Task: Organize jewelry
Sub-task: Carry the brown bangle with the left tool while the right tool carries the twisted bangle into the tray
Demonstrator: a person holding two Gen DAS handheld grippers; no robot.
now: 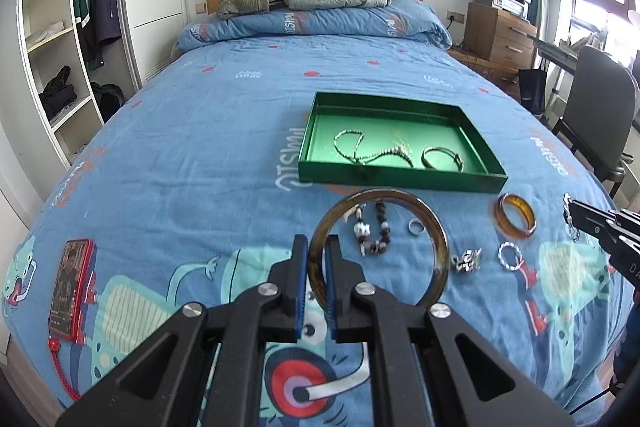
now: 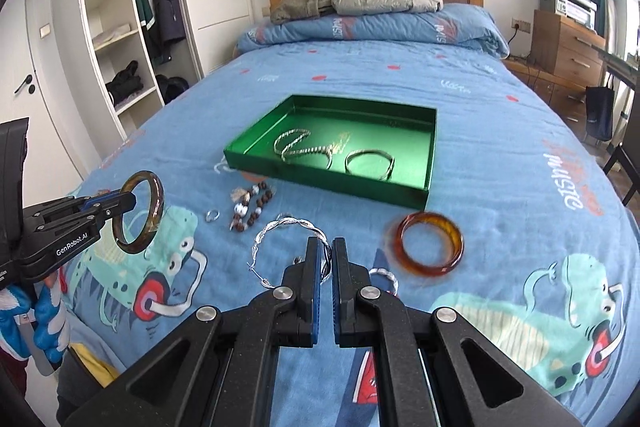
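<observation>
My left gripper (image 1: 316,247) is shut on the rim of a brown-green glass bangle (image 1: 440,247), held off the bedspread; the right wrist view shows this gripper (image 2: 128,201) and bangle (image 2: 154,211) at the left. My right gripper (image 2: 327,247) is shut on a twisted silver bracelet (image 2: 288,223). A green tray (image 1: 400,181) (image 2: 320,183) holds a silver chain (image 1: 360,151) and a thin silver bangle (image 1: 440,157). Loose on the bed lie an amber bangle (image 2: 430,247), a beaded bracelet (image 2: 250,207) and a small silver ring (image 2: 212,215).
A phone in a red case (image 1: 72,295) lies at the bed's near left. A silver cluster piece (image 1: 466,261) and a twisted silver ring (image 1: 510,255) rest near the amber bangle (image 1: 516,221). A grey chair (image 1: 596,115) stands right of the bed; jackets sit at the headboard.
</observation>
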